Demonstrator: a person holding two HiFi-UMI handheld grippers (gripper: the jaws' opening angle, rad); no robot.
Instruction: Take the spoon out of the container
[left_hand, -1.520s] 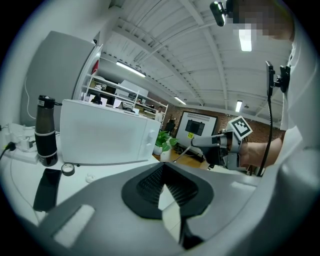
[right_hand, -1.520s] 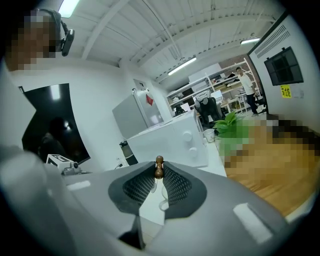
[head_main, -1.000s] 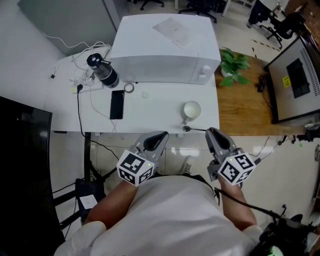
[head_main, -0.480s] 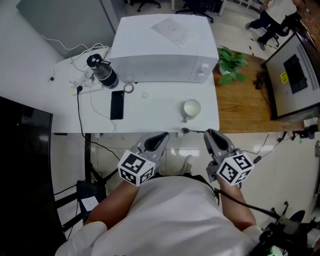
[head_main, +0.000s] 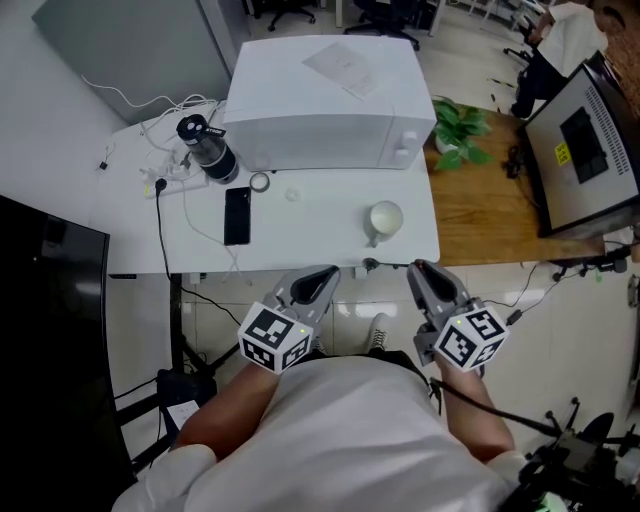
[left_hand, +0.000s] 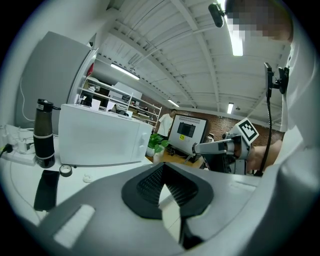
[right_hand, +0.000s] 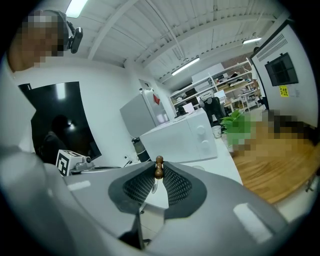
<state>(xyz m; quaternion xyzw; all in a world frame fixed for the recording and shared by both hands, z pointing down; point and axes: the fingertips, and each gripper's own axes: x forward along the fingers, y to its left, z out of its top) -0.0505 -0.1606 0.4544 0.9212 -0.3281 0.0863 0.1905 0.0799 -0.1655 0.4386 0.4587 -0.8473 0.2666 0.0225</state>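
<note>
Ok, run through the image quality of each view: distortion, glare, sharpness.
Head view: sharp, evenly lit, white microwave top nearly washed out. Left gripper view: strong fisheye bending, black corners, ceiling light glaring. Right gripper view: same fisheye; spoon handle between the jaws is sharp.

spoon (head_main: 372, 264) — horiz, outside cup (head_main: 384, 218)

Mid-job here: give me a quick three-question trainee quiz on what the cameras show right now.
1. True or false: the spoon sits inside the white cup.
2. Which gripper is clamped on the spoon's handle? A) left gripper B) right gripper
3. Name the flat black thing lying on the table between the dark bottle and the cup.

Key: 1 false, it is out of the cup. 2 B; the left gripper holds nothing. 3 the phone.
</note>
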